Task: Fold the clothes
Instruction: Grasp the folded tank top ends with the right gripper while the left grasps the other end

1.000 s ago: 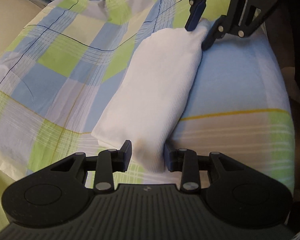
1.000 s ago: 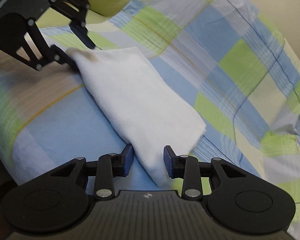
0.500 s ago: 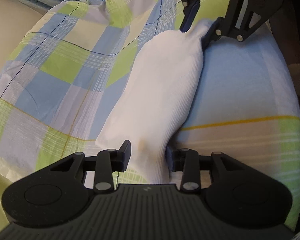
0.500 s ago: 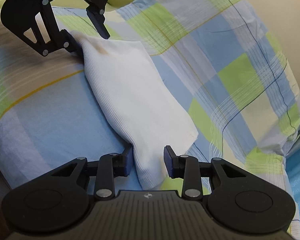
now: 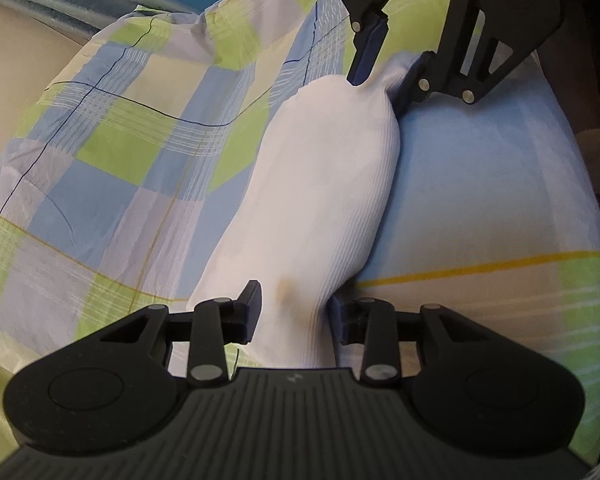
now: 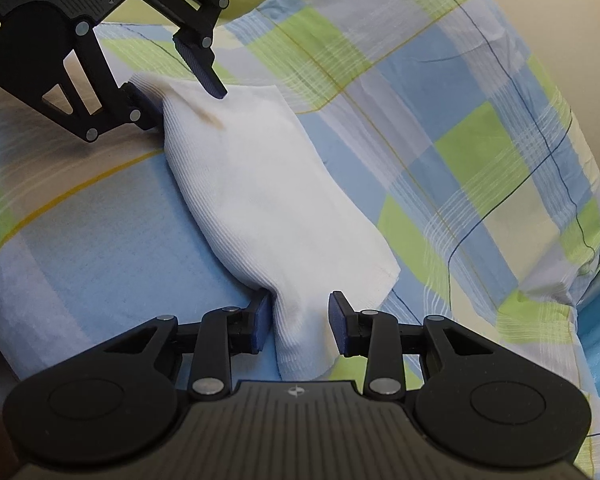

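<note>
- The white cloth (image 5: 320, 200), a ribbed white piece folded into a long strip, lies on a checked bed sheet (image 5: 132, 152) of blue, green and pale squares, stretched between the two tools.
- The left hand-held gripper (image 5: 294, 312) has one end of the cloth bunched between its blue pads; the left pad presses the fabric and the right one is mostly hidden behind it, so it grips the white cloth. A small brownish stain shows just ahead of the pads.
- The right hand-held gripper (image 6: 298, 316) takes the other end. Its left pad touches the fabric, while the right pad stands a little apart from it (the grip looks loose, yet the cloth is gathered to a narrow neck there).
- Against a second ago, the cloth is pulled longer and narrower, its ends pinched into points rather than lying flat and broad.
- The near left corner of the cloth has drawn in toward the left hand-held gripper since then.
- In the right wrist view the free corner of the cloth lies flat on the sheet.
</note>
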The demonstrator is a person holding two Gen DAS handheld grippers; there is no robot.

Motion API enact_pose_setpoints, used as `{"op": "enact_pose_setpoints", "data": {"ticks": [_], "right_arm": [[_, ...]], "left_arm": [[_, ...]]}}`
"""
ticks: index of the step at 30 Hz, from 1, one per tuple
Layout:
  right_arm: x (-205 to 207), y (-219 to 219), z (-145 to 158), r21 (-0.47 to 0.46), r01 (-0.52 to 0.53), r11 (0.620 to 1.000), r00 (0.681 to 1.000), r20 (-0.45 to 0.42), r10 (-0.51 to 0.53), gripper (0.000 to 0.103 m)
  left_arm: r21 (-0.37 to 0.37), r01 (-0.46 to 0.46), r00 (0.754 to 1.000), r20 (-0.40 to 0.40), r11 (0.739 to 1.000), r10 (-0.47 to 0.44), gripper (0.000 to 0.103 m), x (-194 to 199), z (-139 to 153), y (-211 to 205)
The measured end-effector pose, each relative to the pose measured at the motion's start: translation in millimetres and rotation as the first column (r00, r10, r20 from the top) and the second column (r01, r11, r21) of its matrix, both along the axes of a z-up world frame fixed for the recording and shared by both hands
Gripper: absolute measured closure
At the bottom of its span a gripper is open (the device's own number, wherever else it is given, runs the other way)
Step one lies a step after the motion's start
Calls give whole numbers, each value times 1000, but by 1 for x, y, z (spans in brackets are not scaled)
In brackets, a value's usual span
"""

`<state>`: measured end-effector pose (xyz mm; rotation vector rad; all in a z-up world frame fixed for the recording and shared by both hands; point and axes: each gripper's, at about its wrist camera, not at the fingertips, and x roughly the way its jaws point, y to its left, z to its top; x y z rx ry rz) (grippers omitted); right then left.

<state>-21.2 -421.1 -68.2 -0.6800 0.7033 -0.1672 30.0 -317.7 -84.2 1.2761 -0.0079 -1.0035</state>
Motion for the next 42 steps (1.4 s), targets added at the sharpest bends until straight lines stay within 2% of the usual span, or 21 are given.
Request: {"op": "enact_pose_setpoints", "data": {"ticks": [3, 6, 9, 11, 16, 18, 21, 24, 26, 29, 32, 34, 35, 42], "right_arm": [[-1, 0, 0, 3, 0, 1000, 1000, 2, 0, 68], [-2, 0, 1, -2, -3, 1000, 1000, 5, 3, 68], [-1, 4, 3, -13, -16, 1000, 1000, 11, 16, 68], [0, 9, 3, -27, -41, 999, 999, 11, 41, 68], [3, 14, -2, -123, -87, 989, 996, -9, 87, 69], [2, 10, -5, -157, -65, 986, 998, -20, 62, 68], [1, 3, -5, -157, -27, 987, 999, -24, 24, 68], [6, 8, -10, -197, -47, 979, 999, -31, 42, 69], [10, 12, -14, -225, -69, 972, 997, -43, 61, 76], [14, 12, -21, -234, -89, 968, 995, -65, 76, 87], [16, 10, -20, -206, -76, 976, 996, -63, 64, 91], [16, 9, -18, -182, -64, 981, 997, -57, 54, 93], [13, 12, -18, -181, -63, 981, 997, -53, 55, 95], [8, 11, -13, -179, -76, 981, 996, -51, 68, 98]], "left_arm": [[2, -7, 1000, 25, 1000, 7, 64, 2, -1, -2], [0, -25, 999, 33, 1000, 25, 64, 4, -1, -4], [-5, -4, 1000, 13, 1000, 4, 68, -4, 1, -5], [6, 21, 999, 38, 1000, -21, 70, -10, -3, -8], [22, 35, 997, 65, 999, -36, 69, -8, -6, -12], [43, 4, 995, 102, 999, -9, 69, -1, -9, -9], [38, -20, 996, 93, 999, 17, 69, 5, -8, -3], [60, -5, 993, 118, 998, -2, 76, 1, -13, -5], [74, 4, 990, 139, 997, -14, 77, -1, -16, -8], [64, -4, 992, 127, 998, -4, 77, 2, -16, -8], [59, -14, 994, 109, 998, 8, 81, 4, -15, -8], [78, -17, 996, 90, 997, 10, 92, 4, -15, -9], [83, -18, 996, 89, 996, 11, 94, 4, -16, -9], [72, -28, 998, 66, 997, 23, 95, 4, -12, -8]]}}
